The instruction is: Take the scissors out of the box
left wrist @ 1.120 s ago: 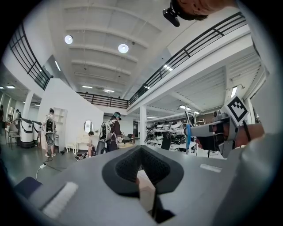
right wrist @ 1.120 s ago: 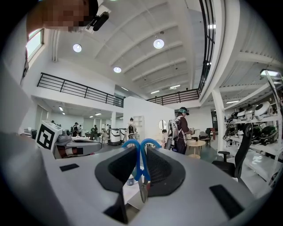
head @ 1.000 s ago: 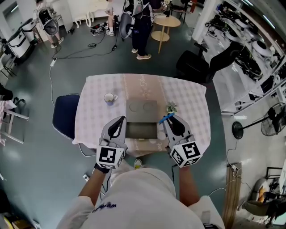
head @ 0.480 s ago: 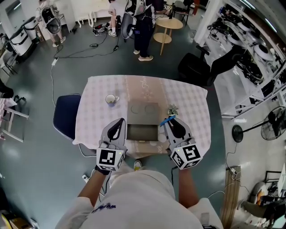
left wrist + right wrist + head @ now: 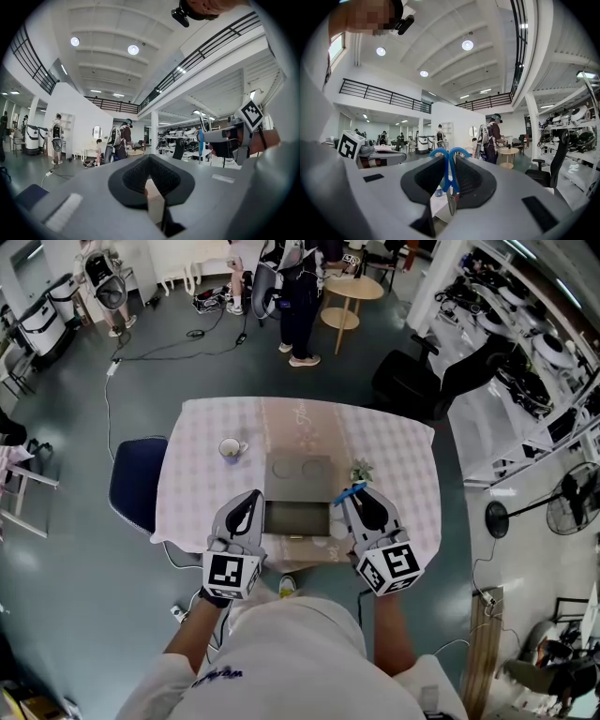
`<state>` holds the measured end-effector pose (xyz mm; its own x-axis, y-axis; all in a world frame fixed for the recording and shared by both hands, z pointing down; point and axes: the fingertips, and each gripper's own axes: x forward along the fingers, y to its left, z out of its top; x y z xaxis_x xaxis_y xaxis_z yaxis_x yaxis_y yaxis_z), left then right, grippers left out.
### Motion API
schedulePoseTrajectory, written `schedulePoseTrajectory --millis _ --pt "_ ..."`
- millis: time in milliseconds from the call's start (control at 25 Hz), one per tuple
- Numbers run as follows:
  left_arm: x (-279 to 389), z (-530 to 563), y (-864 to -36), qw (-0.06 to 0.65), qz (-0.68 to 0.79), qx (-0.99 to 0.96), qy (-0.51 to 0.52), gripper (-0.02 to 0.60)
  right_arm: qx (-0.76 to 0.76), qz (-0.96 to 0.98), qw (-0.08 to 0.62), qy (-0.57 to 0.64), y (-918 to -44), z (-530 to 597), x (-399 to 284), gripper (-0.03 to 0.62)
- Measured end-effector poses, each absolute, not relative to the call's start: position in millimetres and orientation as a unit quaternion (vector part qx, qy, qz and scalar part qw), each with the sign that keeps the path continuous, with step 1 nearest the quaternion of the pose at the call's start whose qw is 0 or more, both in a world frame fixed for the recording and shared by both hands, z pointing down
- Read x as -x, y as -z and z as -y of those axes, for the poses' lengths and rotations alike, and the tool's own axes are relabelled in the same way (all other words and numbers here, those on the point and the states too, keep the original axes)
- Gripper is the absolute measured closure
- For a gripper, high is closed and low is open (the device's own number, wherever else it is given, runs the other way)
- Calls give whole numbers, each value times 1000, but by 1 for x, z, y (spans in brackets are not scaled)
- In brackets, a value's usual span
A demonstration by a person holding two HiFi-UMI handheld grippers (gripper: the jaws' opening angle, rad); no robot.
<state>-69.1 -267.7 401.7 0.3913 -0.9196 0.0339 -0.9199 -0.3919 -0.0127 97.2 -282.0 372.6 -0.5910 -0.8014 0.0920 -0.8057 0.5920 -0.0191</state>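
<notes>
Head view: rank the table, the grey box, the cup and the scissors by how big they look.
1. table
2. grey box
3. cup and scissors: about alike. Only the scissors' blue handles show beyond the right gripper, so I leave these two unranked.

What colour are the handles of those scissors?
Blue handles; the scissors show best in the right gripper view.

bright, even light from round ceiling lamps (image 5: 468, 45) (some glare); fisheye edges bend and darken, near surfaces soft.
</notes>
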Motion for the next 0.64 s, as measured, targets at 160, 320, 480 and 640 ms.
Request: schedulePoseTrajectory --millis 160,320,480,640 --pt "64 269 -410 1 550 -835 -35 580 -453 890 37 -33 -378 284 -103 519" --pt "61 270 -419 -2 543 -838 -49 580 -457 888 35 -36 -381 286 -107 519" --pt "60 271 -426 8 543 -838 -53 580 -458 887 33 -46 -385 287 -109 519" --pt "61 273 -431 10 540 -839 -61 580 -460 886 35 -51 -389 288 -109 519"
